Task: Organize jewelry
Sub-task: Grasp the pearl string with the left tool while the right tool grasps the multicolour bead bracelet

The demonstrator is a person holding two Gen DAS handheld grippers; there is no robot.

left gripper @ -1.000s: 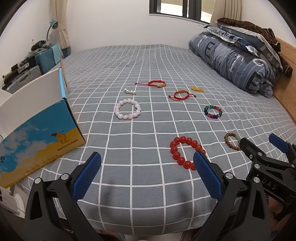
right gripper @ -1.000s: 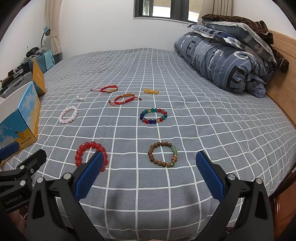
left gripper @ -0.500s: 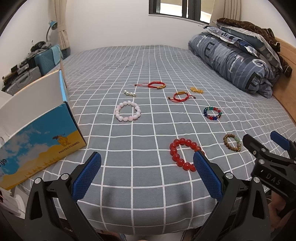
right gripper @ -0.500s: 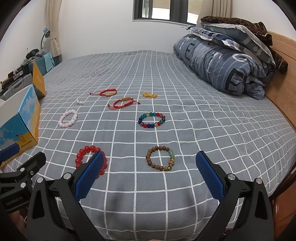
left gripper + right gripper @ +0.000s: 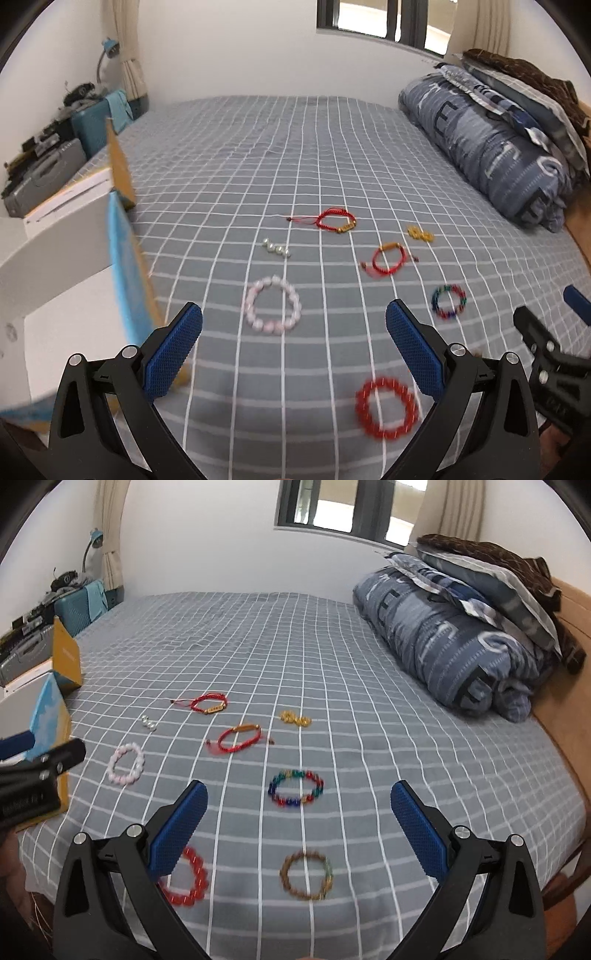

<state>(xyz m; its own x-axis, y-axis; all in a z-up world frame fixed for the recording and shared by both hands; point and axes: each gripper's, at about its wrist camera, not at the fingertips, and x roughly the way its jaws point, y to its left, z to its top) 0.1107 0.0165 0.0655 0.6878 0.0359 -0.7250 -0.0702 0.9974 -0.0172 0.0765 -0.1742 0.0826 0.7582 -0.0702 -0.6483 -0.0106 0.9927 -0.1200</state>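
Observation:
Several bracelets lie on the grey checked bed. In the left wrist view: a pink bead bracelet (image 5: 273,305), a red bead bracelet (image 5: 386,407), two red cord bracelets (image 5: 388,260) (image 5: 335,220), a multicolour bead bracelet (image 5: 448,301), small silver beads (image 5: 276,248) and a gold piece (image 5: 420,233). The right wrist view also shows a brown wooden bead bracelet (image 5: 306,875). My left gripper (image 5: 293,350) is open and empty above the pink bracelet. My right gripper (image 5: 299,830) is open and empty above the multicolour bracelet (image 5: 295,788).
An open cardboard box (image 5: 74,273) with a blue and yellow printed side stands at the bed's left edge. A folded blue quilt and pillows (image 5: 461,635) lie at the right. A wooden bed frame (image 5: 565,738) runs along the right. Cases (image 5: 55,166) stand at the far left.
Both grippers have moved forward over the bed and risen. The red and brown bead bracelets now lie near the bottom of the views. Both stay open and empty.

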